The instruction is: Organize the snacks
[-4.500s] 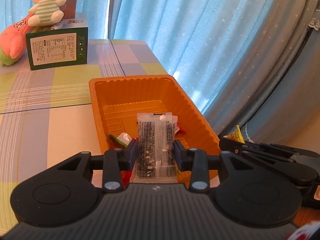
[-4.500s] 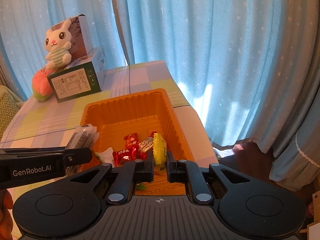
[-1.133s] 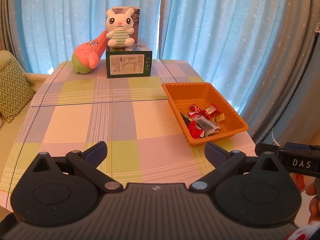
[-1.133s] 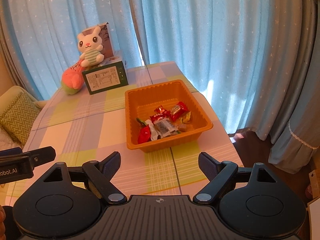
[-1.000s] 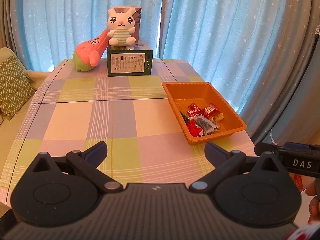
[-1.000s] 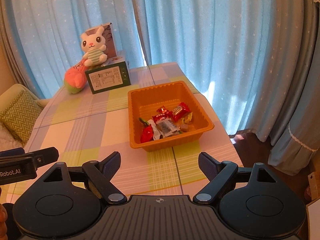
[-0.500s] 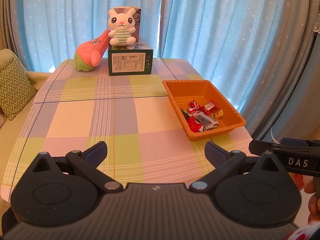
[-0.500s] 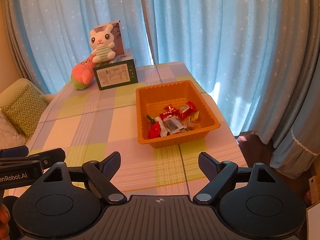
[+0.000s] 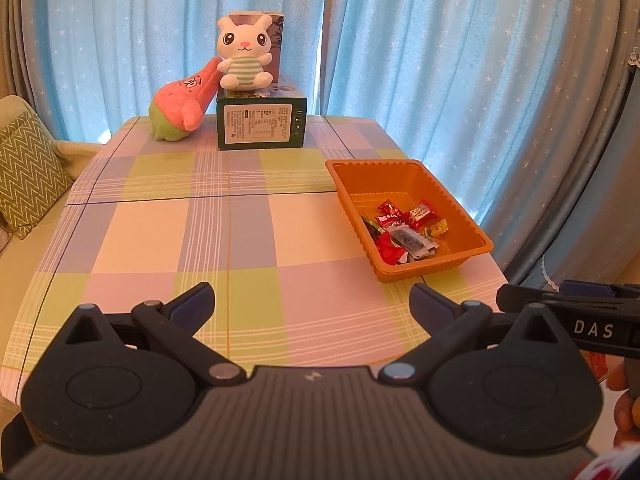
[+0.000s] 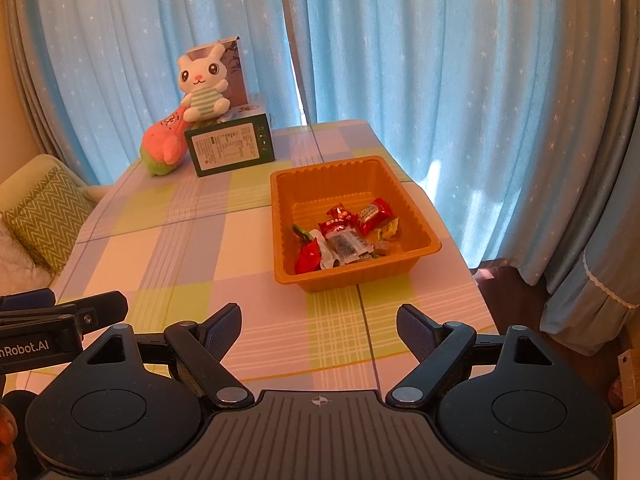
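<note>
Both grippers, left gripper (image 9: 311,300) and right gripper (image 10: 319,326), stood open and empty; snacks (image 10: 344,240) lay in tray (image 10: 352,280) ahead, nearer the right.

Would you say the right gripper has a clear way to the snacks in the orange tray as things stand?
Probably yes. The right gripper is open and empty, the tablecloth between it and the orange tray is bare, and the snacks lie uncovered in the open-topped tray.
</note>
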Action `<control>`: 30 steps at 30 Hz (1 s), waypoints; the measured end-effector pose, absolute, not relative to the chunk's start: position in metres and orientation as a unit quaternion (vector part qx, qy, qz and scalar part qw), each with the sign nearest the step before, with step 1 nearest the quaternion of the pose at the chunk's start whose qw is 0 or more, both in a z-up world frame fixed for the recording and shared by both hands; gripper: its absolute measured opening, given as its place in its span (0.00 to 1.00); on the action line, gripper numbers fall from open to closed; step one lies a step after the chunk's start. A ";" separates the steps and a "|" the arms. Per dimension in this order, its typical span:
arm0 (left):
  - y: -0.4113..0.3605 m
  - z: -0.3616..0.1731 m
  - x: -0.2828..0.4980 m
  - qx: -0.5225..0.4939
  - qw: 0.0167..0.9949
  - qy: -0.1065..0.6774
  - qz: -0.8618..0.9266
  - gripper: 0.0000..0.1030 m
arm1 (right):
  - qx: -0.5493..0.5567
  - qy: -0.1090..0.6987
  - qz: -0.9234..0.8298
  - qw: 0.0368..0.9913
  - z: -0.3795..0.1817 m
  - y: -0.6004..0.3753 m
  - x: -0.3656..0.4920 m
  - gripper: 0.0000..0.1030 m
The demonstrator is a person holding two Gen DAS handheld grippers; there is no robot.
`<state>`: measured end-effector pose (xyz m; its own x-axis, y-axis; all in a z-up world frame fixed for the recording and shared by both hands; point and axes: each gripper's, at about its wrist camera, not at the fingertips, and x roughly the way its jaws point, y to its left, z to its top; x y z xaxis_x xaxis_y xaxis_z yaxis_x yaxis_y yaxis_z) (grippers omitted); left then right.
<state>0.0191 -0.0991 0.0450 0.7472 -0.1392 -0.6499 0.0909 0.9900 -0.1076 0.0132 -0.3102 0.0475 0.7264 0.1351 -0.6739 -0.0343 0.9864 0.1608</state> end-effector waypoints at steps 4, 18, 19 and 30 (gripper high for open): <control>-0.099 0.045 0.020 -0.034 0.934 0.350 -0.062 1.00 | 0.069 0.365 0.047 0.927 0.046 -0.309 0.013 0.82; -0.100 0.042 0.022 -0.030 0.934 0.352 -0.062 1.00 | 0.070 0.365 0.046 0.927 0.046 -0.309 0.013 0.82; -0.099 0.042 0.022 -0.030 0.933 0.352 -0.061 1.00 | 0.070 0.365 0.046 0.927 0.046 -0.309 0.013 0.82; -0.101 0.042 0.022 -0.030 0.933 0.352 -0.061 1.00 | 0.072 0.365 0.045 0.927 0.046 -0.311 0.012 0.82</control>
